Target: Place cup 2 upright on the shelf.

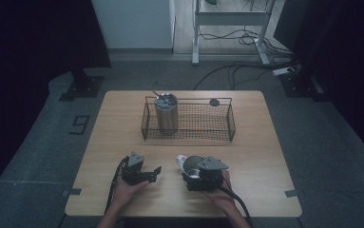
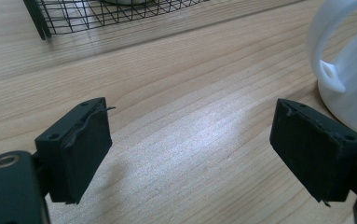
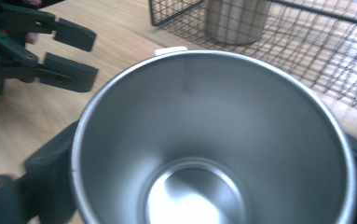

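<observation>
A white mug (image 1: 188,163) with a steel inside (image 3: 213,140) stands at the table's front middle. My right gripper (image 1: 194,173) comes at it from the near side. In the right gripper view its black jaws sit against both sides of the mug's wall, shut on it. My left gripper (image 1: 156,174) rests on the table a little to the mug's left, pointing right, held by a hand. In the left gripper view it (image 2: 190,149) stands open over bare wood, with the mug's handle (image 2: 330,56) just beyond its right jaw. It also shows in the right gripper view (image 3: 73,53).
A black wire basket (image 1: 194,129) stands at the back middle of the wooden table (image 1: 265,156). A steel tumbler (image 1: 166,114) stands upright in the basket's left end. A small dark round piece (image 1: 214,102) sits at its far rim. Cables and a stand's legs lie on the floor beyond.
</observation>
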Available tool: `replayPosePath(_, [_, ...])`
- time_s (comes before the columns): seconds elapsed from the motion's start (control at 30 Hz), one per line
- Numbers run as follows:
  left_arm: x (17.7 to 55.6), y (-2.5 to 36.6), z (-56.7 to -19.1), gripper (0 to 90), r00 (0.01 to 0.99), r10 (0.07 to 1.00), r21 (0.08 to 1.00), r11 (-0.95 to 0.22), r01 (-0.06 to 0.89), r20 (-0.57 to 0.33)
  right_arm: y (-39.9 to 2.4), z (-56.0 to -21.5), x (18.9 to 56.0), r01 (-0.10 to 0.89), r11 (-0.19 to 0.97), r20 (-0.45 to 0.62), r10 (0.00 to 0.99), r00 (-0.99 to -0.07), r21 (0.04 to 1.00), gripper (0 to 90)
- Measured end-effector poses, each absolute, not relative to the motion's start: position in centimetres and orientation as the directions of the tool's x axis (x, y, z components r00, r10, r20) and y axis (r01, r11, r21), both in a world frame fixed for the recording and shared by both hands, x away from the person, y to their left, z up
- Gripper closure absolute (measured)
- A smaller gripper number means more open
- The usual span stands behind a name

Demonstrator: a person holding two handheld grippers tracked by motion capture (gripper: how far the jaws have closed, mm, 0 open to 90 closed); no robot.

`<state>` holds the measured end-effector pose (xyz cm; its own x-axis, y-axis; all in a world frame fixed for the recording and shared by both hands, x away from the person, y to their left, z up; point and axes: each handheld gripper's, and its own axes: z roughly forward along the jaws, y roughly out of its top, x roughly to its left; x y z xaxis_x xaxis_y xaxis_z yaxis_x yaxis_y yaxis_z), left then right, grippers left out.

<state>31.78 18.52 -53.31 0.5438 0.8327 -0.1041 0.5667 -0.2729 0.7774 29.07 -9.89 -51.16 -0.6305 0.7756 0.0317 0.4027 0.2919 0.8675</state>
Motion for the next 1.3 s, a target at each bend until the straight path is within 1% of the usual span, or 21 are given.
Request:
replayPosePath(0.27, [31.7,18.4,-53.4,13.1,0.544,0.833,0.775,-0.276,0.569,-0.103,-10.0,-51.1,29.1,0.399,0.304,0.024,0.769,-0.638,0.865,6.2])
replayPosePath(0.6, [31.7,18.3,-53.5,13.3,0.548,0.831,0.770,-0.285,0.571,-0.099,-10.6,-51.0,29.1,0.418,0.269,0.062,0.775,-0.629,0.868,6.5])
replayPosePath(0.77, [31.7,18.3,-53.5,13.7,0.545,0.833,0.768,-0.286,0.574,-0.098,-10.7,-50.8,29.0,0.413,0.267,0.064,0.772,-0.633,0.871,6.5])
replayPosePath(1.13, [31.6,18.3,-53.3,14.3,0.532,0.842,0.762,-0.284,0.582,-0.092,-11.6,-49.3,29.1,0.396,0.256,0.059,0.774,-0.631,0.882,6.5])
replayPosePath(1.3, [31.6,18.6,-53.2,14.3,0.524,0.847,0.758,-0.279,0.589,-0.095,-12.3,-48.8,29.5,0.399,0.233,0.077,0.776,-0.625,0.887,6.5])
